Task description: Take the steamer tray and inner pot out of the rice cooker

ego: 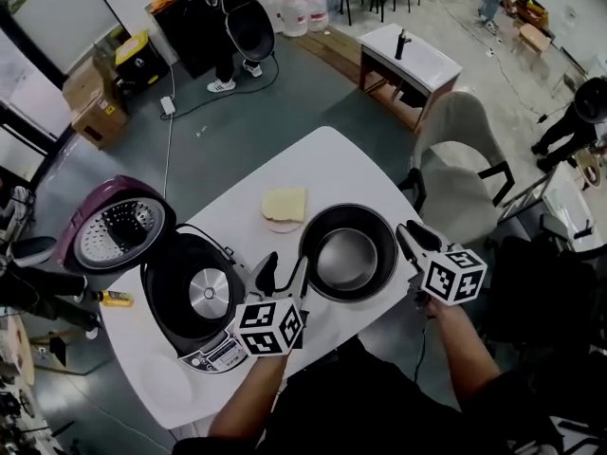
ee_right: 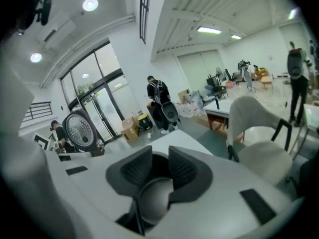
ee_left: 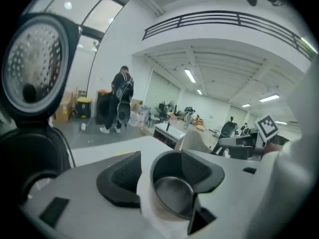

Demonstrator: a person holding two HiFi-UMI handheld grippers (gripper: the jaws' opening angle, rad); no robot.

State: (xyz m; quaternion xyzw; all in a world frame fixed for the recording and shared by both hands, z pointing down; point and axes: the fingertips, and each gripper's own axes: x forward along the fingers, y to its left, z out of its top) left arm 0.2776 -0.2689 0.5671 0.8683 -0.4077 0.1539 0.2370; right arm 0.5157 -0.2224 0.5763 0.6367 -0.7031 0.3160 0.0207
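Observation:
The dark inner pot (ego: 348, 252) stands upright on the white table (ego: 332, 159), to the right of the rice cooker (ego: 194, 301). The cooker's purple lid (ego: 119, 230) is up and its bare heating plate shows. My left gripper (ego: 283, 275) hangs open just off the pot's left rim; in the left gripper view the pot (ee_left: 172, 193) shows between its spread jaws (ee_left: 160, 159), untouched. My right gripper (ego: 410, 237) is at the pot's right rim, its jaws (ee_right: 160, 156) a little apart with the pot (ee_right: 154, 200) below them. A pale yellow square piece (ego: 285, 204) lies behind the pot.
A grey chair (ego: 465, 150) stands off the table's right side. A small yellow item (ego: 116, 299) lies by the table's left edge. Cardboard boxes (ego: 90, 102) and a small desk (ego: 408, 60) stand on the floor beyond, where a person (ego: 228, 27) stands.

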